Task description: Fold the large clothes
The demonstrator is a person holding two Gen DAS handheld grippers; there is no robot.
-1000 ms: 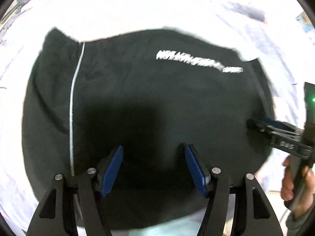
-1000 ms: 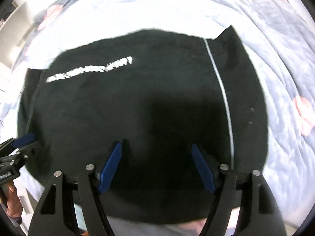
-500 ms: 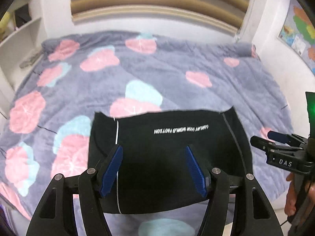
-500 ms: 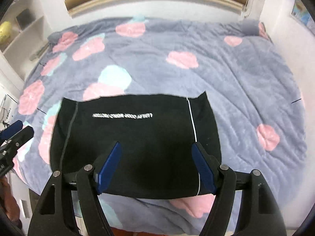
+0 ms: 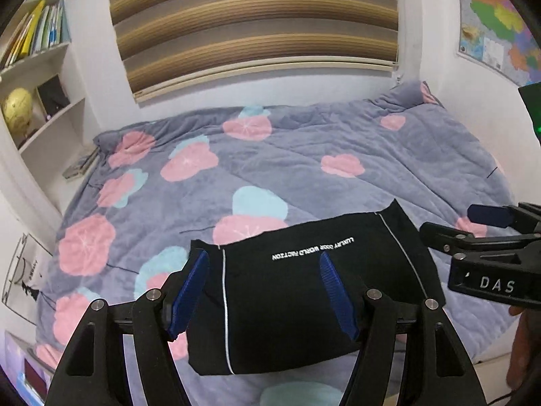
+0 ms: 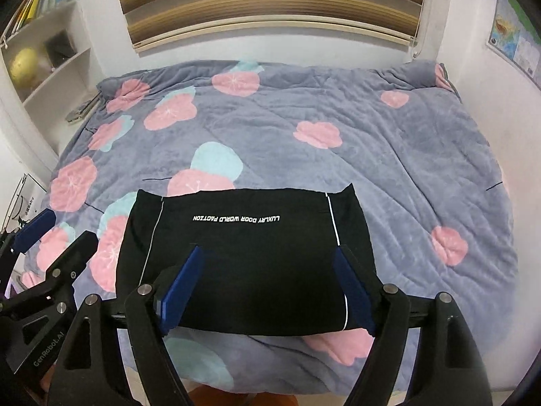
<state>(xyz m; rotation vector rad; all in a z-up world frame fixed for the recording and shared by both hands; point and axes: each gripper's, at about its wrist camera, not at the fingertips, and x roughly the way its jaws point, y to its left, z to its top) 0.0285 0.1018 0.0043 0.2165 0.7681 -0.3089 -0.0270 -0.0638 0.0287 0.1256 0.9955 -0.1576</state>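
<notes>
**Folded black garment lies on the bed, both grippers above it and empty**

At the far left a white bookshelf [image 6: 50,67] holds books and a yellow globe [image 5: 17,105]. Beside it begins the bed [image 6: 405,155], covered by a grey-blue blanket with pink and pale blue flowers. Striped brown blinds [image 6: 270,3] hang on the wall behind the bed.

The left gripper [image 5: 263,291] is seen above the near edge of the bed, its blue pads [image 5: 189,291] spread apart with nothing between them. The black garment [image 6: 243,260] lies folded into a flat rectangle on the near part of the blanket, close to the bed's front edge. White upside-down lettering runs across its top, and a thin white stripe runs down each side.

The right gripper [image 6: 267,287] is also clear of the cloth; its jaws are opening, and nothing is caught between them. A hand [image 5: 520,348] shows at the right edge of the left wrist view. A colourful map [image 5: 497,23] hangs on the right wall.
</notes>
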